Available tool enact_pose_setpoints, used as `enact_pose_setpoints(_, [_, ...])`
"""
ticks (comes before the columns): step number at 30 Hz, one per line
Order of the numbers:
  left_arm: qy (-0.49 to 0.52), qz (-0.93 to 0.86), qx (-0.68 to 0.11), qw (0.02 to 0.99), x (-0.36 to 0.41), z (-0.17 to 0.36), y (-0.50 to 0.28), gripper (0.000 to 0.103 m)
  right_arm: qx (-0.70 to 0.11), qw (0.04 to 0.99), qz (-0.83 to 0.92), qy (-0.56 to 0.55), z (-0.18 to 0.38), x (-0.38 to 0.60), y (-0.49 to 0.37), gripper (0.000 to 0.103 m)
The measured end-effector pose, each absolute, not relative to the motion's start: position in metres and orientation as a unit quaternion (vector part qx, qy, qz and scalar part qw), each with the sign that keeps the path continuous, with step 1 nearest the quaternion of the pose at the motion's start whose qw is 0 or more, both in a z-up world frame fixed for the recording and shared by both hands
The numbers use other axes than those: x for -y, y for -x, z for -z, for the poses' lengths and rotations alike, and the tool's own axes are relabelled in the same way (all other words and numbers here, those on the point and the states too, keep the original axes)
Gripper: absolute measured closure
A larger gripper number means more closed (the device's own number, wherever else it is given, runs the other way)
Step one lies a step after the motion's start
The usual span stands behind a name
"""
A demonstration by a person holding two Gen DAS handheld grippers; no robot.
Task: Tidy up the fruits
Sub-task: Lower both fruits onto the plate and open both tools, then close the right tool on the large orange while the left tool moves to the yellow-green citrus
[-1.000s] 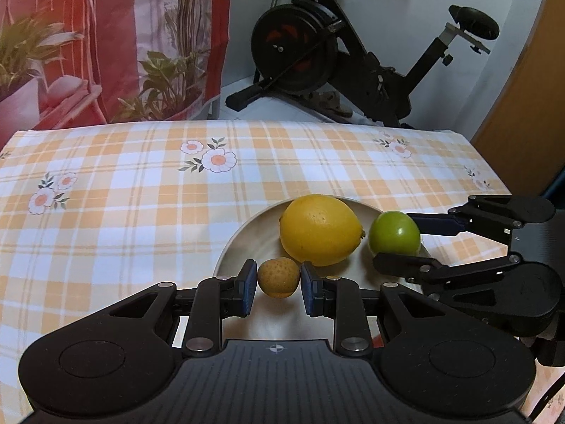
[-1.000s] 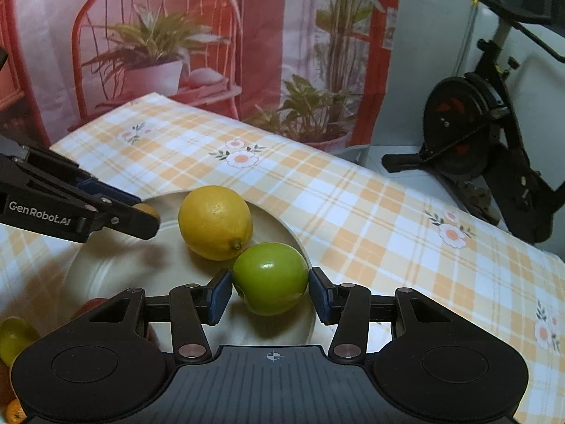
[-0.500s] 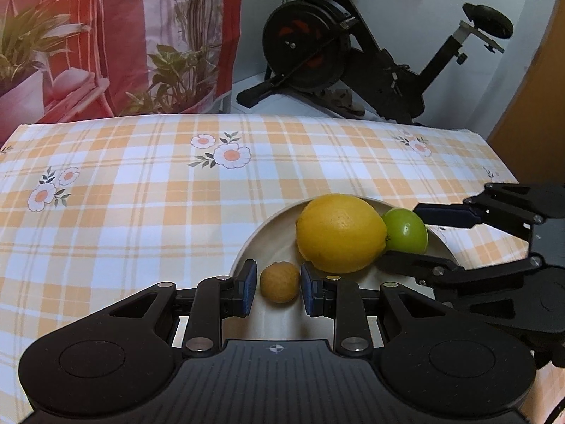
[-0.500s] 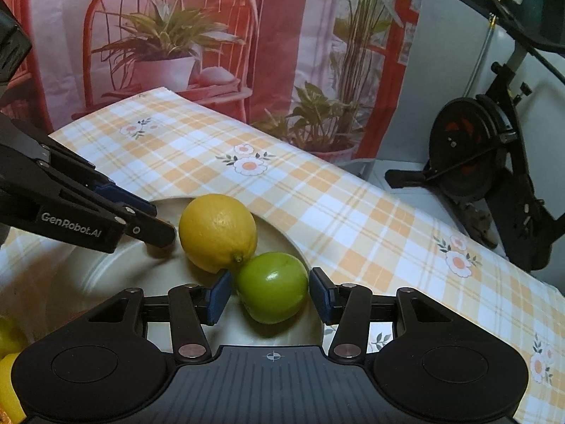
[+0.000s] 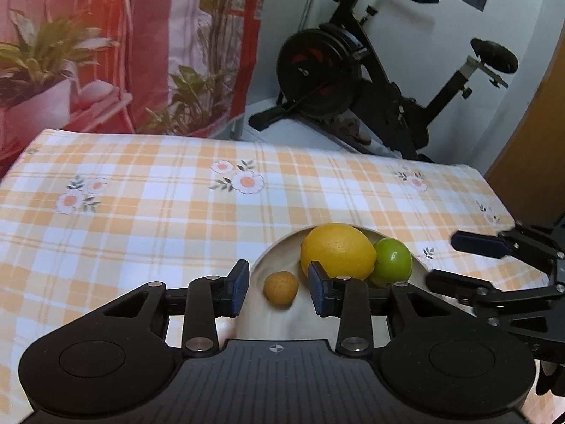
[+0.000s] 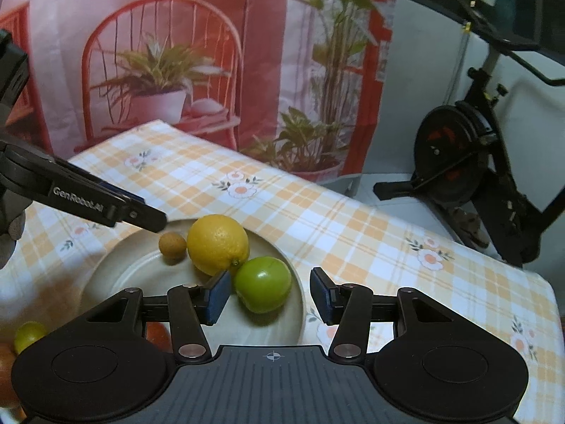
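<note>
A beige plate [image 5: 272, 258] [image 6: 116, 265] on the checked tablecloth holds a yellow lemon [image 5: 337, 251] [image 6: 218, 244], a green fruit [image 5: 393, 260] [image 6: 263, 284] touching it, and a small brown fruit [image 5: 281, 288] [image 6: 172, 243]. My left gripper [image 5: 277, 288] is open with the small brown fruit lying free between its pads. My right gripper [image 6: 270, 295] is open around the green fruit, which rests on the plate. A red fruit [image 6: 157, 334] shows partly under the right gripper's left finger.
A small yellow-green fruit [image 6: 29, 335] and an orange-red one [image 6: 5, 367] lie at the near left in the right wrist view. An exercise bike [image 5: 353, 81] stands beyond the table's far edge. A printed curtain [image 6: 176, 53] hangs behind.
Both grippers have opened and let go: the small brown fruit and the green fruit now rest on the plate. Both grippers have drawn back and up a little.
</note>
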State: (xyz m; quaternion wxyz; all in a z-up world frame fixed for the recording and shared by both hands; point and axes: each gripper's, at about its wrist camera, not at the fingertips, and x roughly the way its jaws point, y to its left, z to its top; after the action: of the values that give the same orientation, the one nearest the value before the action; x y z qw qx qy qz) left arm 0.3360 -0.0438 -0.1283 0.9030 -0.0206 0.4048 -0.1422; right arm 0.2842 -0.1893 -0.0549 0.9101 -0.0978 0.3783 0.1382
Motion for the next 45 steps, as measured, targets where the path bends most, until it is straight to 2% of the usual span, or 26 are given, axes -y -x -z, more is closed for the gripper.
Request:
enact_pose_setpoints(11, [0.02,0.117,-0.375,0.919,0.026,0.1,-0.279,0.064,-0.345,0.933,-0.1,0.032,0.035,0.217,-0.22,0.056])
enact_pose_setpoints(26, [0.011,0.073,-0.317,0.945,0.024,0.088,-0.22,0.064,-0.303,0.952,-0.018,-0.036,0.043,0.248,-0.146,0.056])
enact_pose_setpoints(33, [0.015,0.058,-0.32,0.946,0.021,0.099,-0.208,0.064,-0.288,0.956,0.026,-0.053,0.059,0.268,-0.125,0.055])
enact_pose_setpoints(45, [0.023,0.058,-0.337,0.939,0.019,0.111,-0.206,0.064,-0.31,0.948,0.04,-0.063,0.083,0.286,-0.118,0.055])
